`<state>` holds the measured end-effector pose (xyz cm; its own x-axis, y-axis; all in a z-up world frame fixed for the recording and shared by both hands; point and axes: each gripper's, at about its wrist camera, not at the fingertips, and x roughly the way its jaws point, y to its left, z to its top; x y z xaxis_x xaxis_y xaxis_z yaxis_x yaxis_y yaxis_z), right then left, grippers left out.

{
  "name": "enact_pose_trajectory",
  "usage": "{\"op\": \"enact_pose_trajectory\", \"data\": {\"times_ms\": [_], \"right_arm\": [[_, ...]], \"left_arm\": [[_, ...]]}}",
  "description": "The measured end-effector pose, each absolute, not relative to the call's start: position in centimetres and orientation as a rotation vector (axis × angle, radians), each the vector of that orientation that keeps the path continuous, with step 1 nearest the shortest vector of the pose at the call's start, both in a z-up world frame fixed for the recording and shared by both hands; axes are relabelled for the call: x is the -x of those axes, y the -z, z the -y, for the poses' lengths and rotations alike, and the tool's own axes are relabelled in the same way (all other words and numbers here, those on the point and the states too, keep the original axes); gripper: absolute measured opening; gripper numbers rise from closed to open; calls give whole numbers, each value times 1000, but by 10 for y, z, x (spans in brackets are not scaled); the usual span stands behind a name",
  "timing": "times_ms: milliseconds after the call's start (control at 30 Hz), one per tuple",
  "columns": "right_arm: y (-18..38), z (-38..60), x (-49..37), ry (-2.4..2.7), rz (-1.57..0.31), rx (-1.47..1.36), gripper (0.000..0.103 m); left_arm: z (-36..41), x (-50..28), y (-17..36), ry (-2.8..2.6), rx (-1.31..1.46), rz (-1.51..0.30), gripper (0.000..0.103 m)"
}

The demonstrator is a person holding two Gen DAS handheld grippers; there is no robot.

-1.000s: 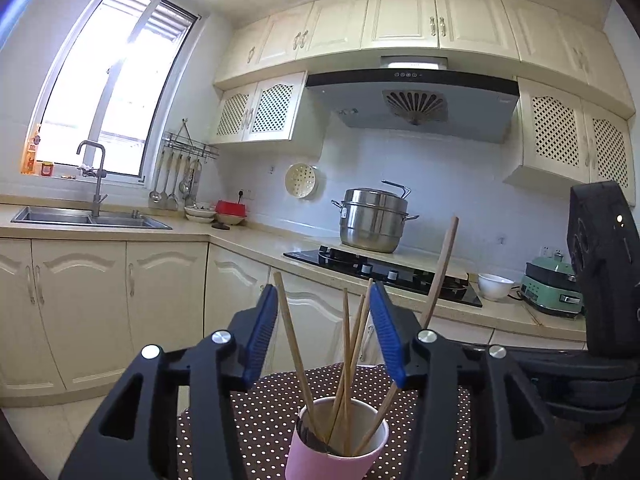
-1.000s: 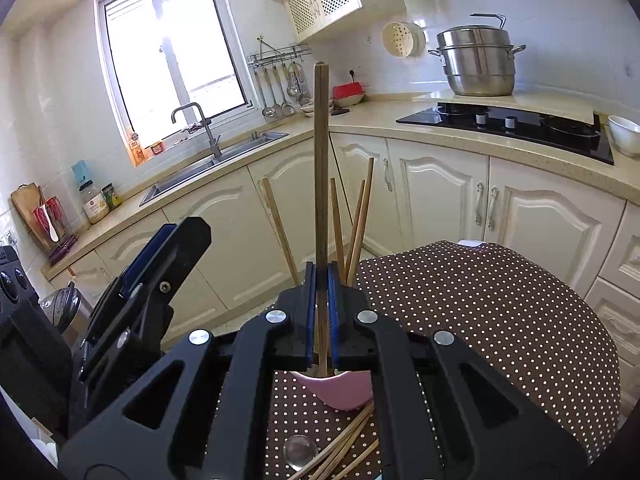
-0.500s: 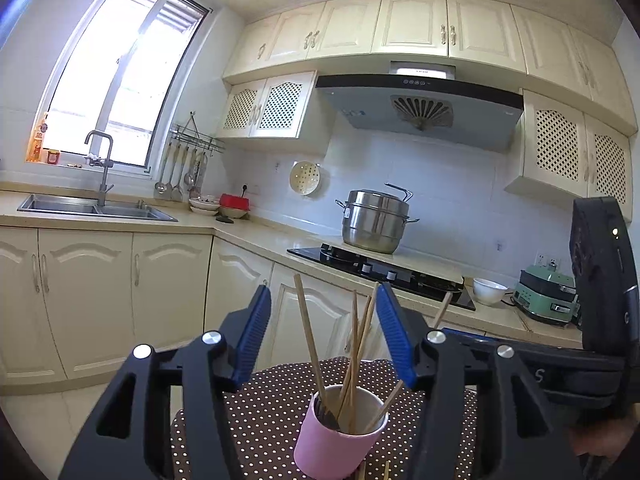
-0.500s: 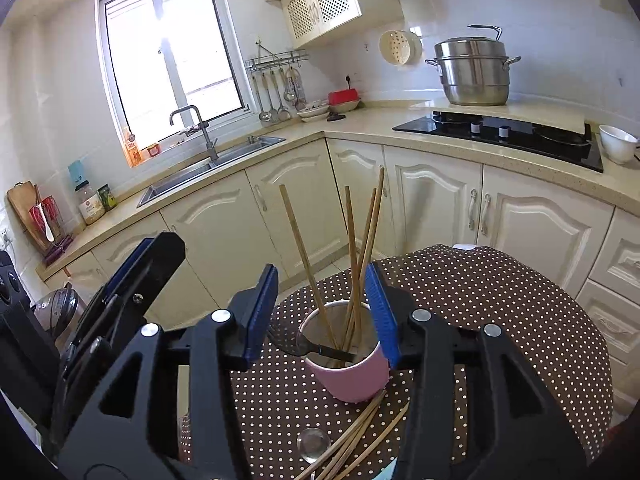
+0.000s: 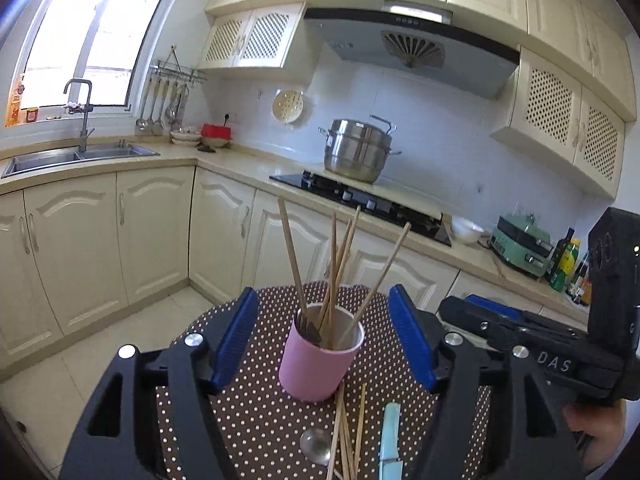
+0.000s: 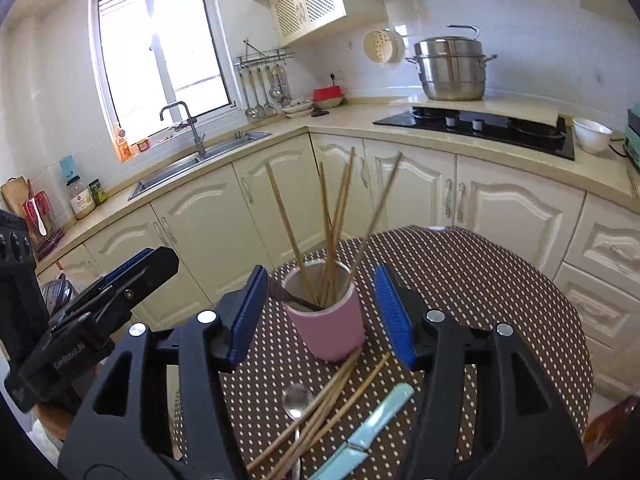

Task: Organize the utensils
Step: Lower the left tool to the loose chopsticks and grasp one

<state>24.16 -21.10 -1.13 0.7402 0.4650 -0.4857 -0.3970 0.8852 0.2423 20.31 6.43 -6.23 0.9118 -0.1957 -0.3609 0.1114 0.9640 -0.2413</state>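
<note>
both grippers, left [image 5: 322,342] and right [image 6: 320,312], opening, hold nothing. cup [image 6: 327,316] between jaws. next: loose chopsticks [image 6: 320,404] at 6 o'clock of cup; pinch one mid-shaft, avoid spoon [image 6: 297,398].

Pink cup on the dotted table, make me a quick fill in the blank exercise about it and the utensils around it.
1. The chopsticks standing in the cup lean out of a cup coloured ____.
2. The spoon lies on the ____.
3. The teal knife lies ____ the cup, not in it.
4. More chopsticks lie loose between the spoon and the ____.

Missing words: pink; table; outside; knife
</note>
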Motion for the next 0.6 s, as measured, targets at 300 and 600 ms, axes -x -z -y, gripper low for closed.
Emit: {"op": "enact_pose_trajectory", "data": {"times_ms": [300,600], "right_arm": [[65,240,-218,-432,-686,-144,59],[124,252,-203,-421,-814,-188,60]], "left_arm": [[-41,-222,126,225,86,-780,68],[-28,-239,199,341,75,-1052,60]]}}
